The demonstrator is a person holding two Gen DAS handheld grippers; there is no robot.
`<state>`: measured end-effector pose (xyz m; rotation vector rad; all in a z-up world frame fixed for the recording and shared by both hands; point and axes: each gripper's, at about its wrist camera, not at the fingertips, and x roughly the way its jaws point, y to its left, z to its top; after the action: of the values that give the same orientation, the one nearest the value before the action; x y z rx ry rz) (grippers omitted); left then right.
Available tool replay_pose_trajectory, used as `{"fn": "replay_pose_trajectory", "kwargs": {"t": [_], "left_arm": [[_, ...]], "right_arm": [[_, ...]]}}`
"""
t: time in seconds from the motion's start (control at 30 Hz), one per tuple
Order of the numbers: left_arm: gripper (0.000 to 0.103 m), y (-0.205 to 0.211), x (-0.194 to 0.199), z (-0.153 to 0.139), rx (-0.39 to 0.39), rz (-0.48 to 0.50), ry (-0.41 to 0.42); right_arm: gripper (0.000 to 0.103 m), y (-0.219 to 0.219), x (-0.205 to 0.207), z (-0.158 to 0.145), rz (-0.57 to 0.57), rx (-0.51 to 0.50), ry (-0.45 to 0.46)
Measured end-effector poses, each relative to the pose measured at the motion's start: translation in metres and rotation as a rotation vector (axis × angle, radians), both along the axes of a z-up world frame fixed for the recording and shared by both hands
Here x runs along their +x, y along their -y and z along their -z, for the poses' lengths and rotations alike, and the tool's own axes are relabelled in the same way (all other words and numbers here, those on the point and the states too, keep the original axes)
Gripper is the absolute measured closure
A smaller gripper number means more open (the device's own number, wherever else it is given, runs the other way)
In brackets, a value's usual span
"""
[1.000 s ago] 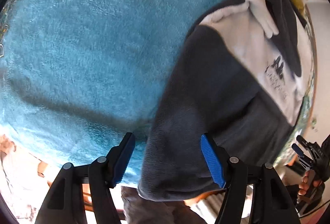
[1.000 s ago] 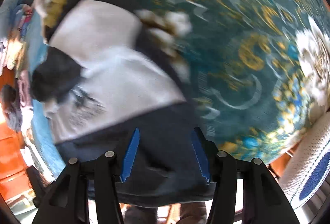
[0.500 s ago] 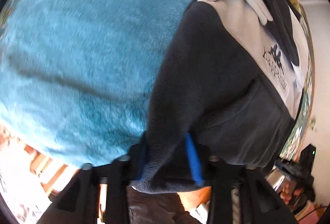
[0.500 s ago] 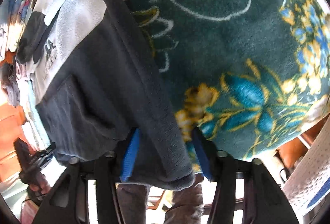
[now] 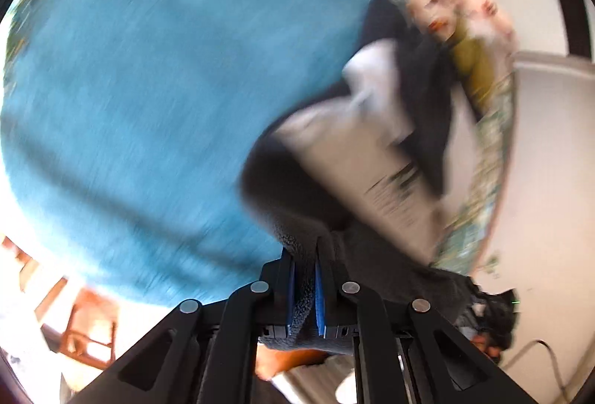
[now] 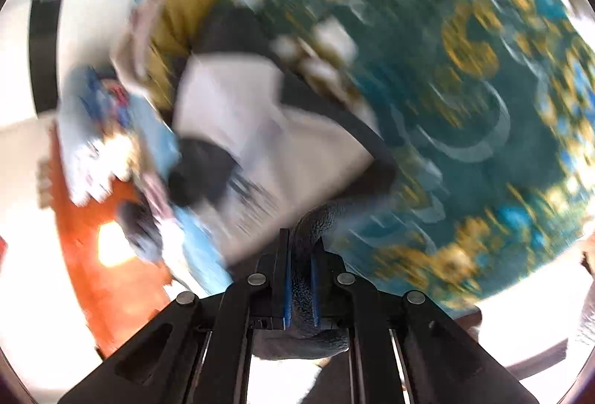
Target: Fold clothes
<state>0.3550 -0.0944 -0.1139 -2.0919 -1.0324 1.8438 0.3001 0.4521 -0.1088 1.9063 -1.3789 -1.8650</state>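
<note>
A dark grey and white fleece top point(image 5: 357, 158) with a printed logo lies stretched over the bed, blurred by motion. My left gripper point(image 5: 305, 277) is shut on its dark grey hem, fabric pinched between the blue pads. In the right wrist view the same fleece top point(image 6: 256, 128) runs up from my right gripper point(image 6: 299, 277), which is also shut on the dark hem at the other corner. The top's far end lies against a pile of clothes.
A plain blue fleece blanket point(image 5: 167, 87) covers the left side of the bed. A teal floral blanket point(image 6: 465, 87) covers the right side. A pile of clothes, mustard and pink point(image 5: 468, 39), sits at the far end. An orange wooden floor point(image 6: 108, 262) shows beside the bed.
Both grippers went from open around the dark hem to shut on it. Both have since lifted and swung with the hem, and both views now blur.
</note>
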Motion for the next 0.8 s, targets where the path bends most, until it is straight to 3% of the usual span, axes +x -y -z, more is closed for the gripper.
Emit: {"fn": "replay_pose_trajectory", "kwargs": {"t": [0.17, 0.23, 0.37, 0.43, 0.47, 0.53, 0.67, 0.77, 0.8], "left_arm": [[0.094, -0.002, -0.126, -0.012, 0.104, -0.048, -0.043], [0.090, -0.016, -0.174, -0.002, 0.167, -0.072, -0.041], [0.086, -0.029, -0.230, 0.017, 0.205, -0.121, -0.005], [0.079, -0.022, -0.236, 0.013, 0.226, -0.153, -0.029], [0.071, -0.019, -0.237, 0.014, 0.238, -0.172, -0.051], [0.062, -0.008, -0.240, 0.006, 0.199, -0.161, -0.103], [0.058, -0.019, -0.223, 0.016, -0.054, 0.103, -0.130], [0.058, -0.028, -0.209, 0.024, -0.243, 0.301, -0.148], [0.058, -0.033, -0.202, 0.030, -0.274, 0.364, -0.135]], "right_arm": [[0.095, 0.001, -0.084, -0.019, 0.164, -0.063, -0.045], [0.095, 0.002, -0.116, -0.012, 0.225, -0.060, -0.028], [0.090, -0.002, -0.160, 0.006, 0.310, -0.033, 0.052], [0.084, -0.004, -0.164, 0.017, 0.346, -0.036, 0.066], [0.082, -0.004, -0.165, 0.019, 0.362, -0.033, 0.061], [0.076, -0.012, -0.163, 0.018, 0.386, -0.005, 0.044], [0.075, -0.032, -0.154, 0.009, 0.386, 0.119, 0.036], [0.074, -0.037, -0.154, 0.012, 0.274, 0.254, 0.078], [0.074, -0.034, -0.156, 0.014, 0.227, 0.284, 0.089]]}}
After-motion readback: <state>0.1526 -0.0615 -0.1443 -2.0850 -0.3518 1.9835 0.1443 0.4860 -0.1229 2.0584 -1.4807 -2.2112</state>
